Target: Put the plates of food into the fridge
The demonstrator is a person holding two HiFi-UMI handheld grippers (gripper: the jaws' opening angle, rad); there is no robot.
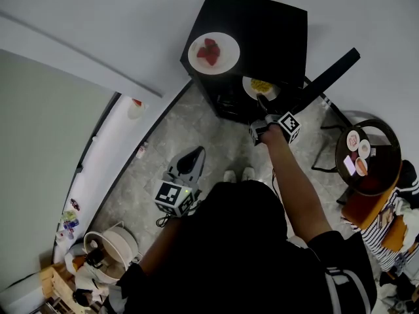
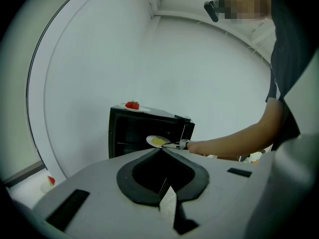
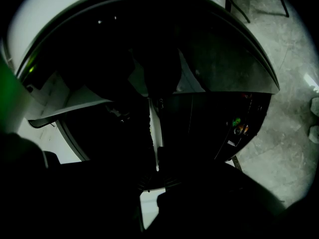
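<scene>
Hanging low at 7 o'clock, left gripper: jaws together, empty, probably kept clear. Right gripper pinches the rim of the white round plate of yellow food, level for the open black box-shaped fridge, 12 o'clock. White round strawberry plate sits on top, 11 o'clock.

White wall; grey marbled floor; round dark table at right.

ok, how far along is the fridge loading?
Done: the fridge door stands open, but no plate is visible inside. In hand: the right gripper has its fingers shut on the rim of the plate of yellow food, held at the fridge opening. Left to do: the strawberry plate sits on top of the fridge. The left gripper hangs empty, fingers together.
</scene>
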